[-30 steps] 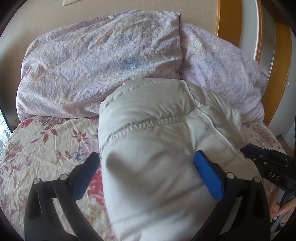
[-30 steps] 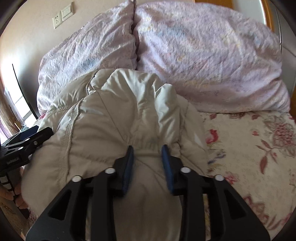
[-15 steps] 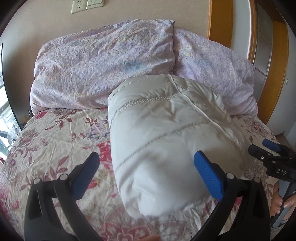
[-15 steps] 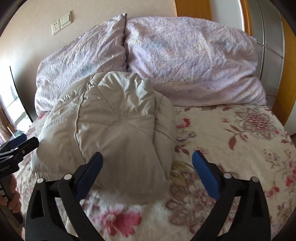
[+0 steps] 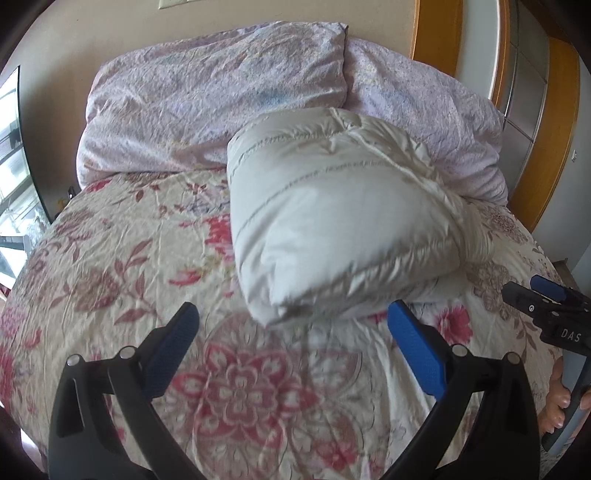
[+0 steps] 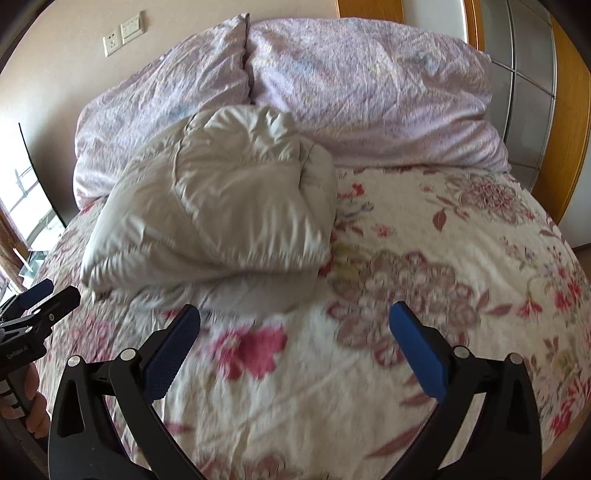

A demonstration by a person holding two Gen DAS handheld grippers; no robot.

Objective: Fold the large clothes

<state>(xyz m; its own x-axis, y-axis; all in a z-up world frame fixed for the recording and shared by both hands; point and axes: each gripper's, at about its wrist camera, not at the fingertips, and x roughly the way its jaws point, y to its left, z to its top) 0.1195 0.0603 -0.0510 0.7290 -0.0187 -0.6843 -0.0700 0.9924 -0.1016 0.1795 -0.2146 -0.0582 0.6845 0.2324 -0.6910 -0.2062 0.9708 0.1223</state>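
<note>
Blue-padded fingers (image 5: 413, 350) of both grippers — spread wide, empty — short of the folded jacket (image 5: 332, 214).

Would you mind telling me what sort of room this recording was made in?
Most likely a bedroom in a home. A bed with a floral bedspread fills the view, two lilac pillows lean at its head, and a folded pale puffer jacket lies on it. Wall sockets suggest an ordinary house.
</note>
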